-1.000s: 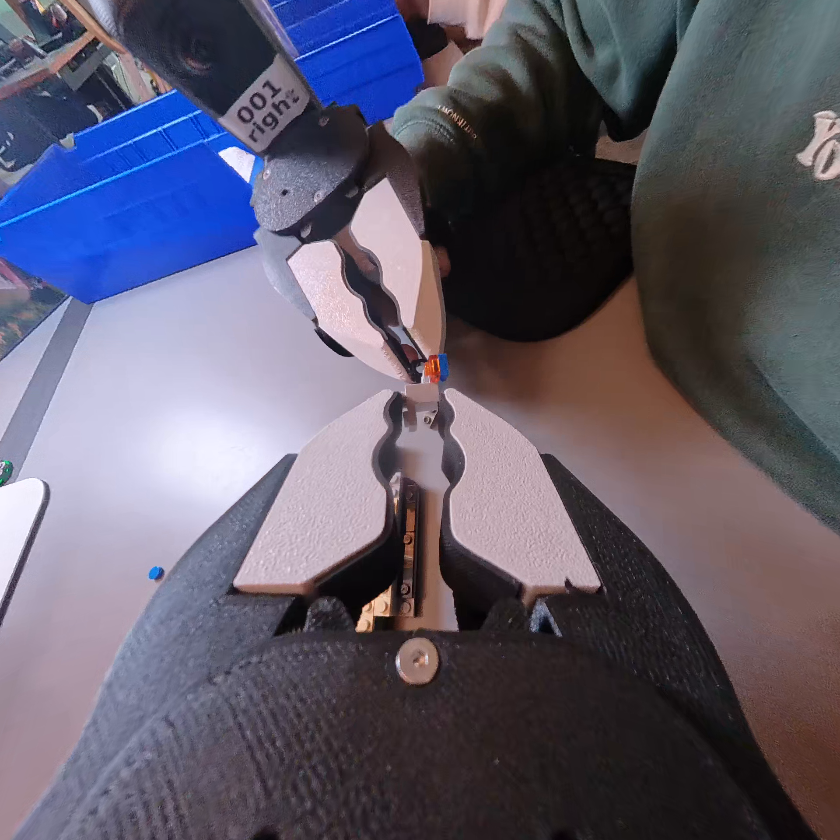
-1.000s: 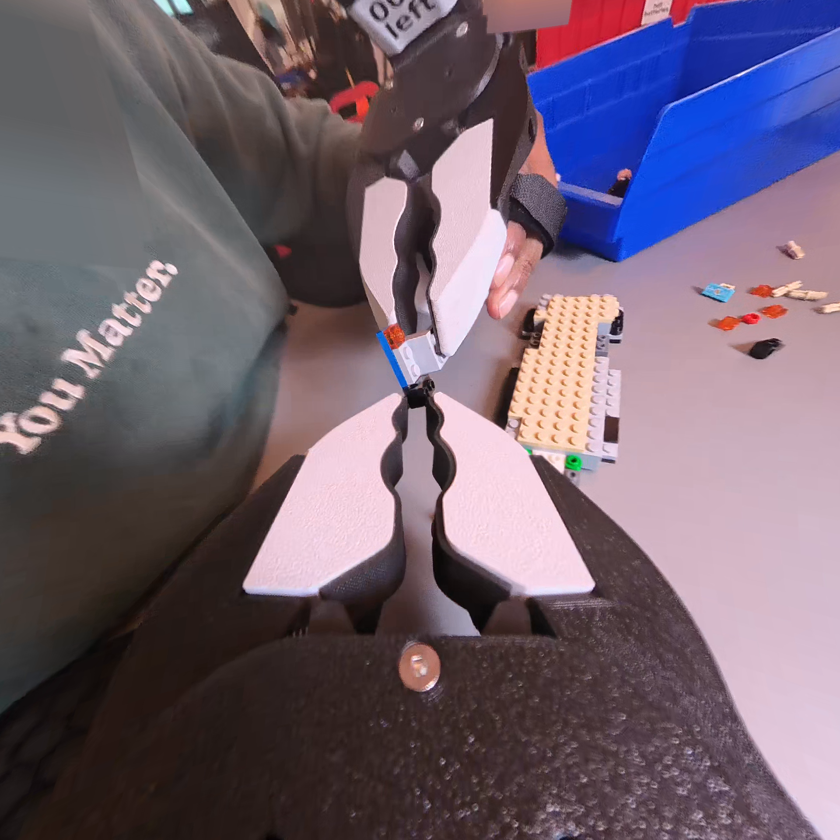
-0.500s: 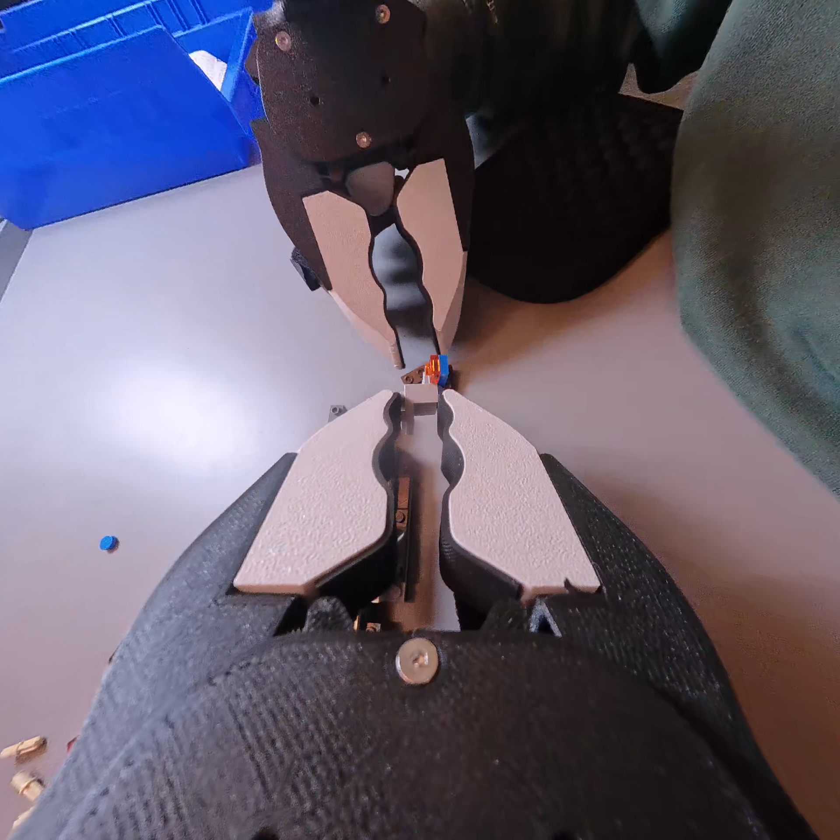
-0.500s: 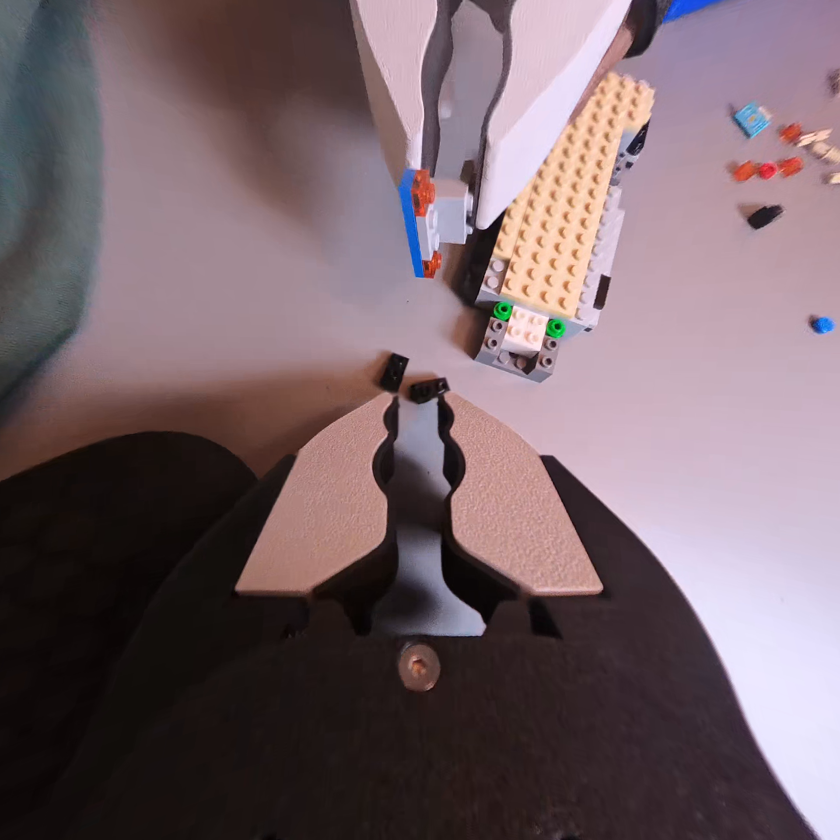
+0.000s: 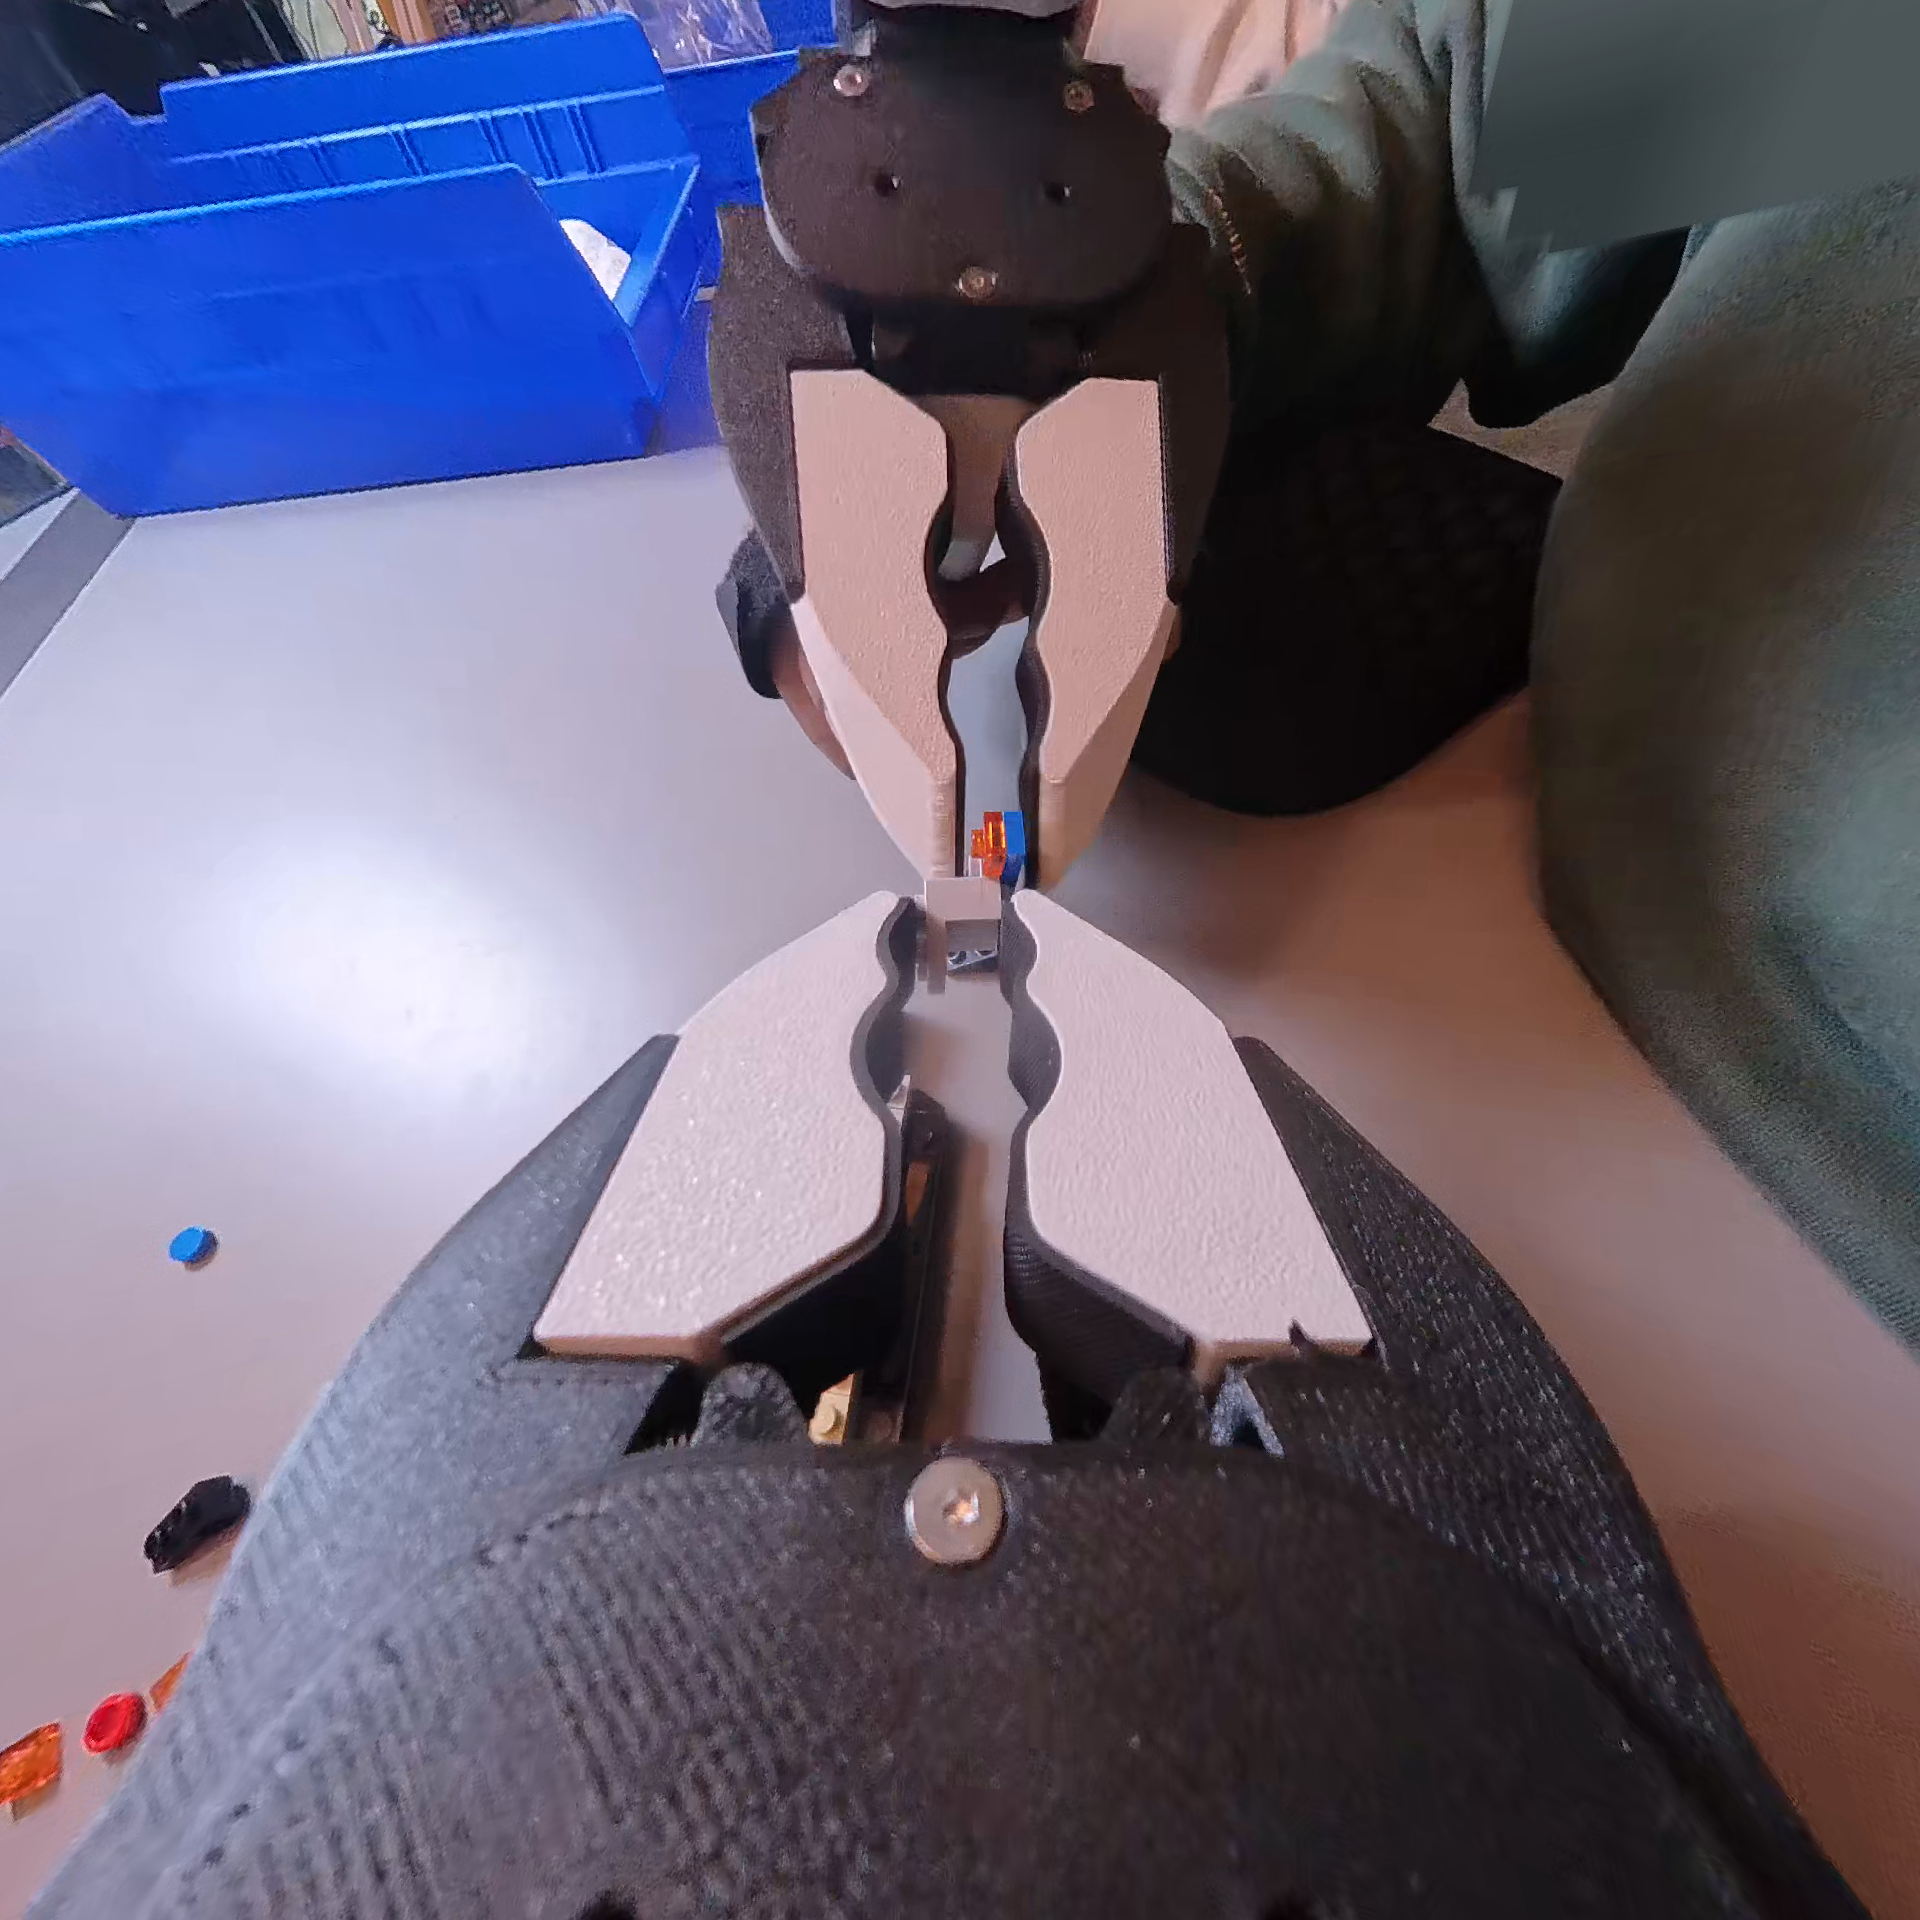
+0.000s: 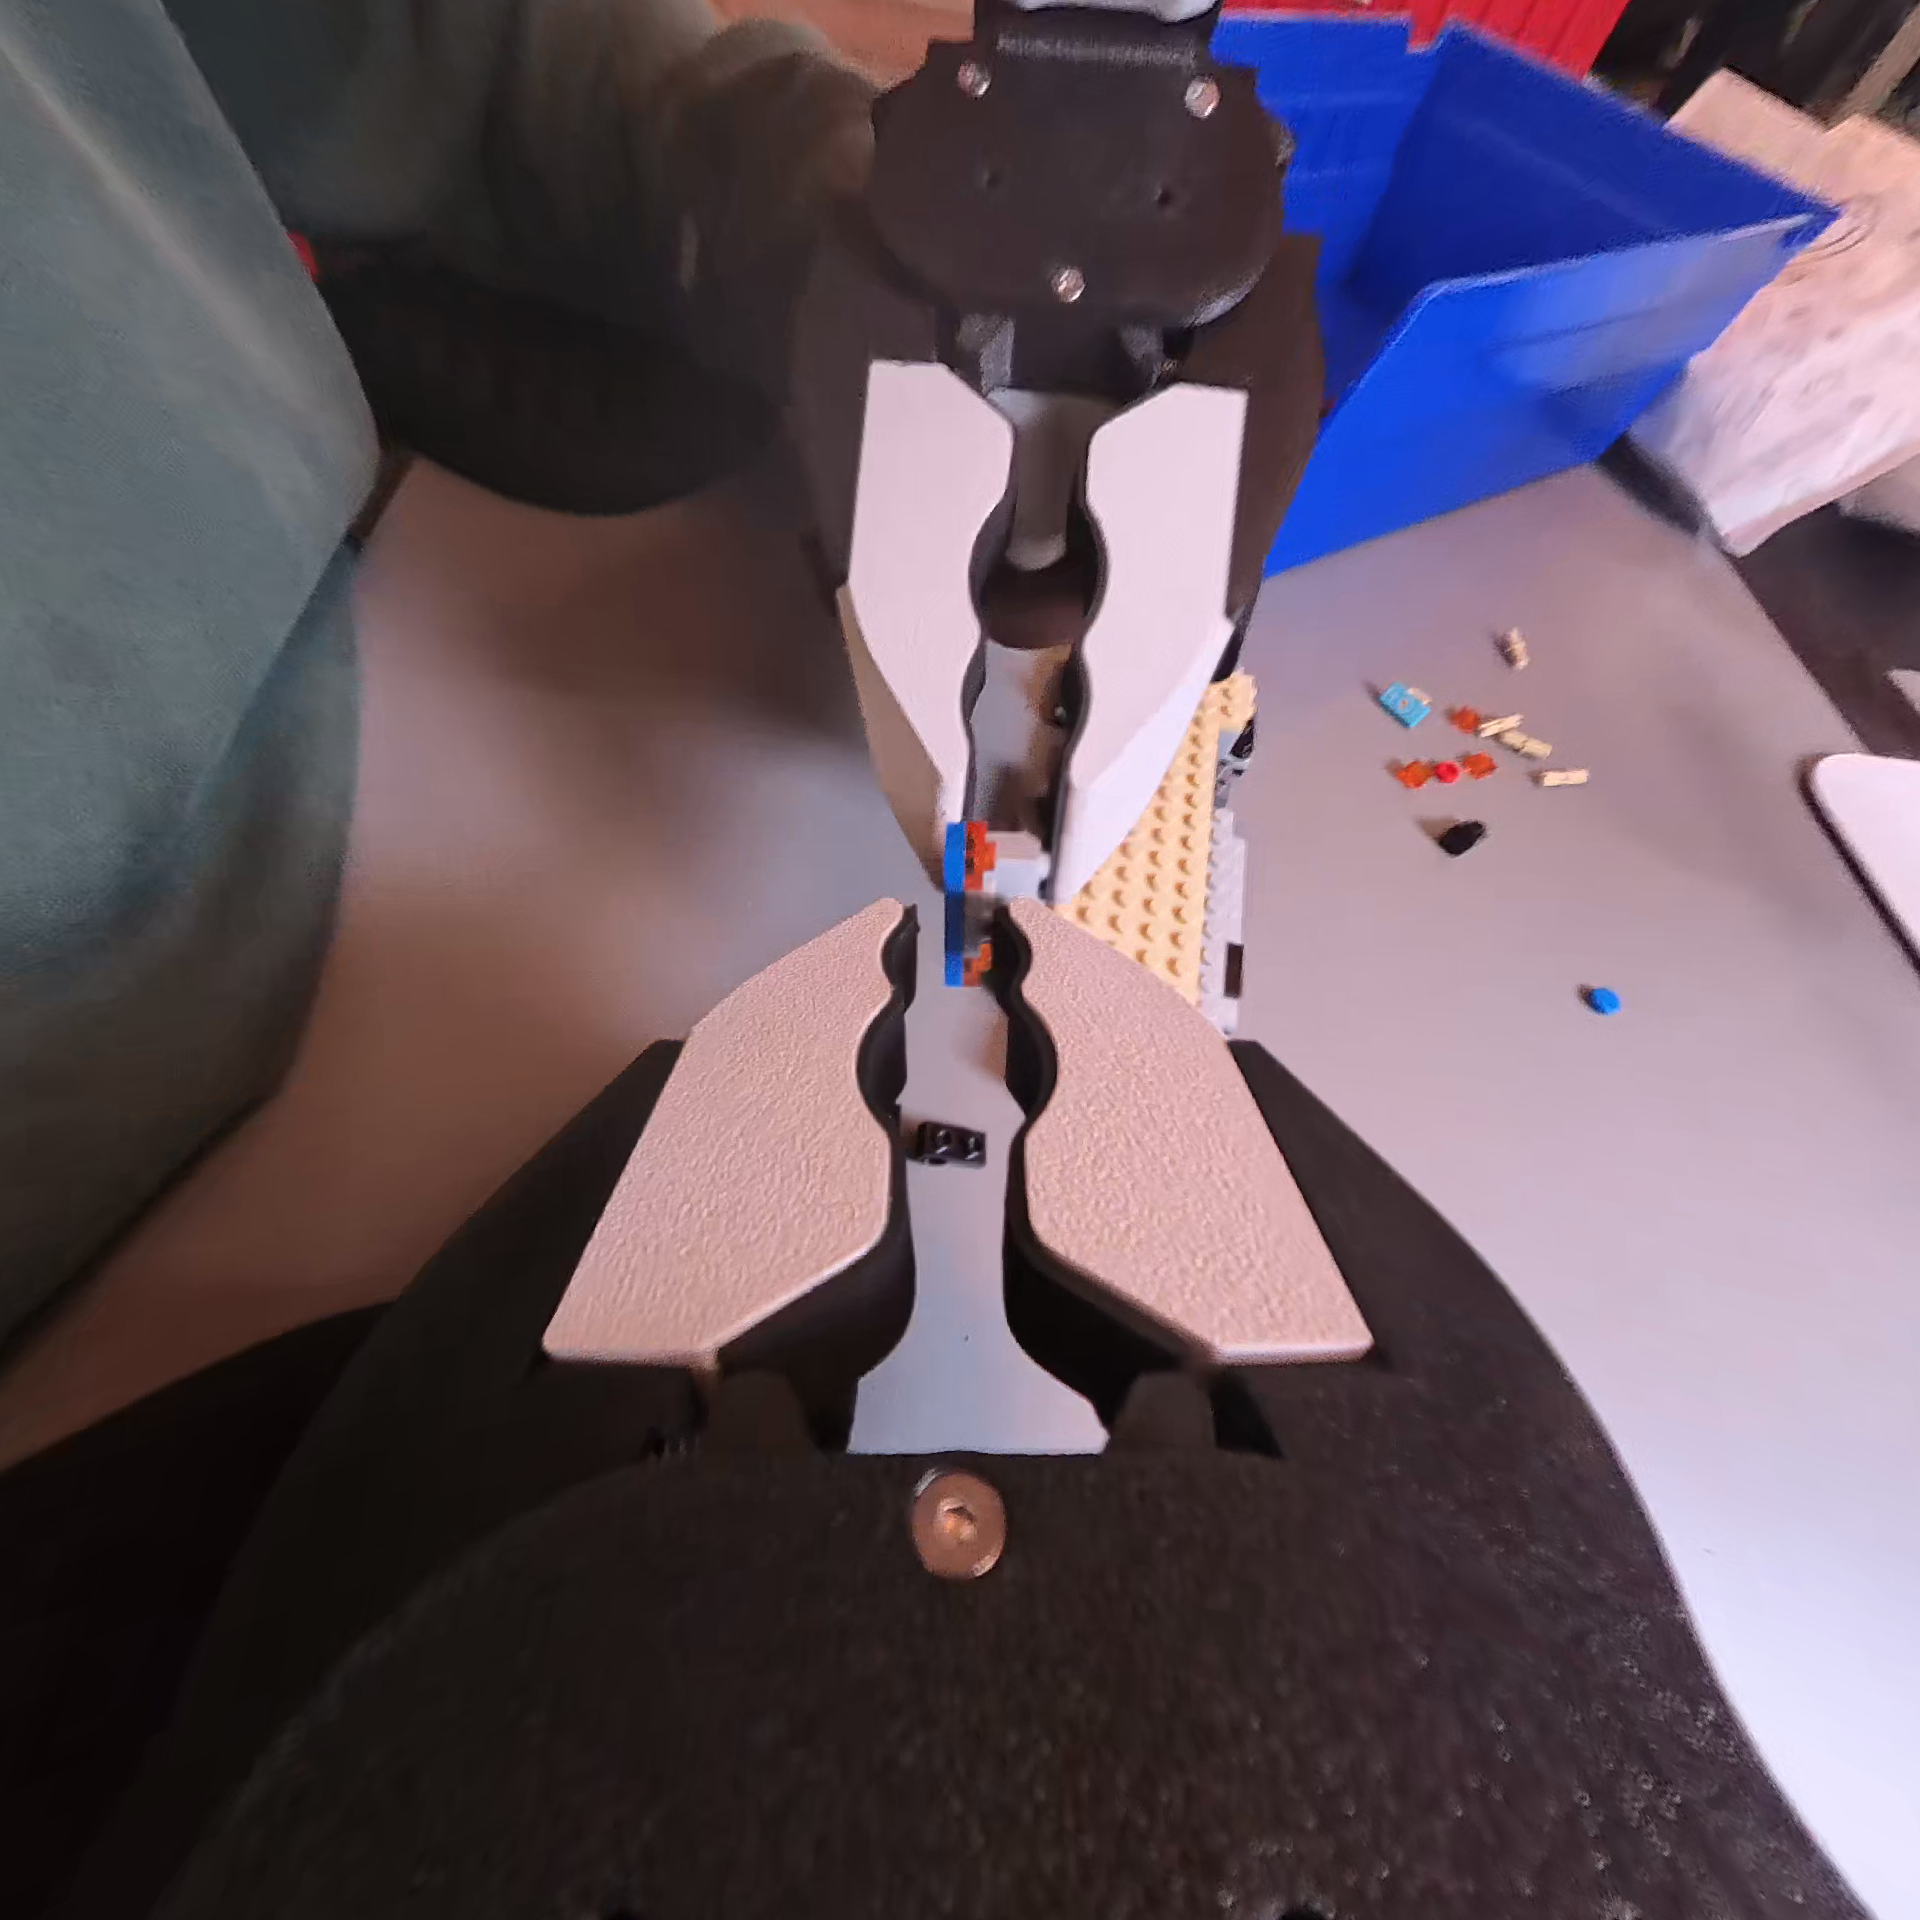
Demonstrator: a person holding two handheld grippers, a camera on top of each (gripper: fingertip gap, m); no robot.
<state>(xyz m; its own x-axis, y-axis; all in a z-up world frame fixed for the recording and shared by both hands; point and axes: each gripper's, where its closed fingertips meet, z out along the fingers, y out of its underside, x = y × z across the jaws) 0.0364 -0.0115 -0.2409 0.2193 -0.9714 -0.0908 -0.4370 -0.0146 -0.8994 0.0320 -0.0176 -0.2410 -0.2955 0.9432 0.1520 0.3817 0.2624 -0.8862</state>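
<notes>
Two hand-held grippers meet nose to nose above the worktop point(image 6: 1558, 1195) over one small brick assembly point(image 5: 961, 902): light, rigid, likely to snap apart at its joints, so best pinched on flat faces. My left hand-held gripper point(image 5: 961, 920) is clamped on its grey block. My right hand-held gripper point(image 6: 961, 935) stands slightly apart around the blue-and-orange end point(image 6: 964, 935); I cannot tell whether it presses.

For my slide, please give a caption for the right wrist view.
Two tongs meet over a small blue, orange and grey brick assembly beside a tan studded plate.
</notes>
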